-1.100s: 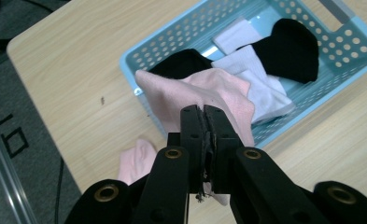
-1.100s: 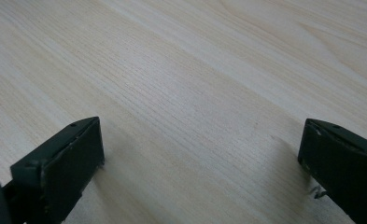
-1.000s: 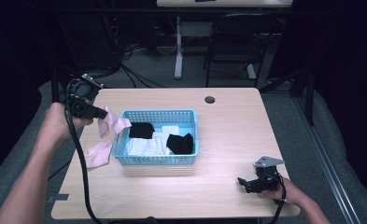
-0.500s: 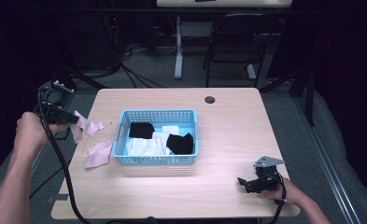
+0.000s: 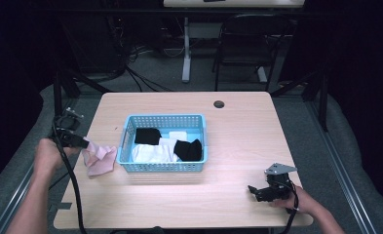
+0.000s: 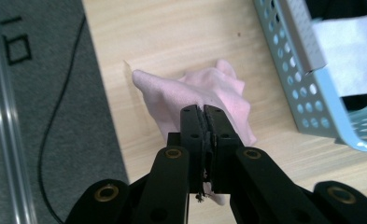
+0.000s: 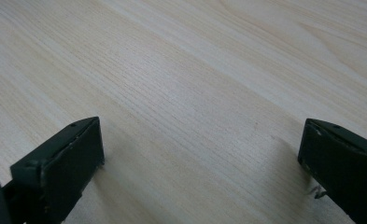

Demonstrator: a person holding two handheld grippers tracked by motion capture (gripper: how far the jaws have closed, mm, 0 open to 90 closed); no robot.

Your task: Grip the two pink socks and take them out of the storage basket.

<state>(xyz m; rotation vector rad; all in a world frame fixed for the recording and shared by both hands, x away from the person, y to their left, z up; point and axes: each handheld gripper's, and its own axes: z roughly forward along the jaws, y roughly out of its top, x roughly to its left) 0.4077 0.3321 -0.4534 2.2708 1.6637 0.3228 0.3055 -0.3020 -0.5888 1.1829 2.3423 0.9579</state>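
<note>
2 black cloths (image 5: 188, 149) in blue basket (image 5: 164, 167).

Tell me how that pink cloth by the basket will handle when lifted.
Likely floppy: the pink cloth lies crumpled in soft folds where the left gripper pinches it. Probably light, since the thin fabric bunches easily. It should drape and trail on the table, not roll.

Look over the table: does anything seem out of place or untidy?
One pink cloth lies crumpled on the table, left of the blue basket holding the other cloths. The left gripper is shut on it.
</note>
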